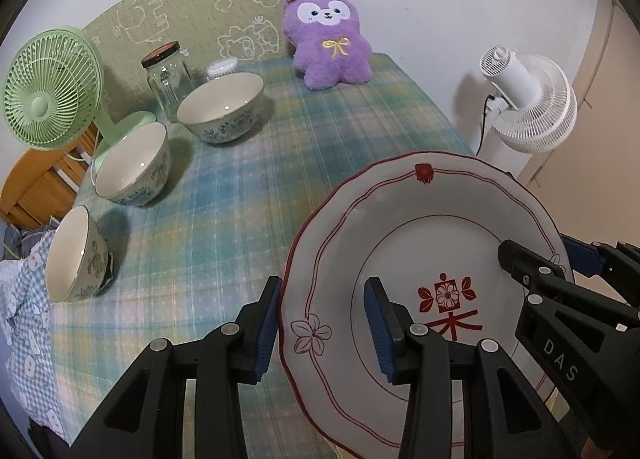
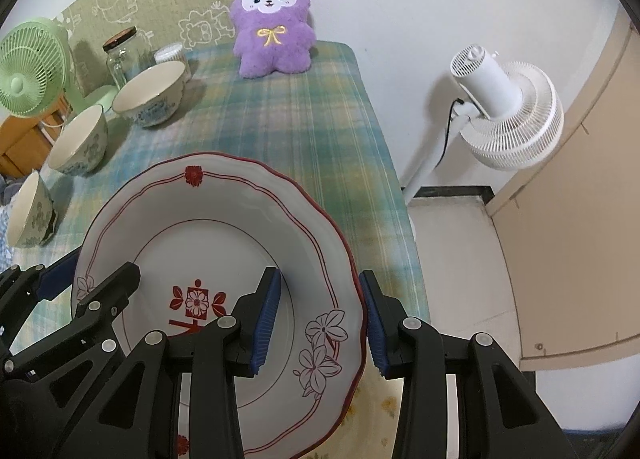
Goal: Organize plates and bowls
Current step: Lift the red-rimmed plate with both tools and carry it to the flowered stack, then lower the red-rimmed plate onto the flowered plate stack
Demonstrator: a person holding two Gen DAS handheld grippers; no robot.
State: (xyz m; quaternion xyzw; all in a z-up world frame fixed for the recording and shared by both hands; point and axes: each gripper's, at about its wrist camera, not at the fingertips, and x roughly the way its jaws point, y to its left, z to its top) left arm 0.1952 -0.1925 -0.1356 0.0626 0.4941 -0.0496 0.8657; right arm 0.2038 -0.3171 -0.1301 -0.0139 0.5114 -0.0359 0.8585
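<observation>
Two black grippers with blue pads clamp opposite rims of a white scalloped ceramic plate (image 1: 420, 243) with red trim: left gripper (image 1: 326, 329), right gripper (image 2: 320, 319). The plate hangs above a plaid-clothed table (image 1: 248, 187).

White plate (image 1: 400, 227), red rim lines, red flower emblem. Cream bowls (image 1: 132, 163), blue-green floral outsides. Bench (image 1: 280, 163) cloth blue-green plaid. Purple plush (image 1: 326, 39). Mint fan (image 1: 48, 87); white fan (image 1: 532, 107).

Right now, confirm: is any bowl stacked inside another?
No: the three bowls stand apart on the tablecloth.
</observation>
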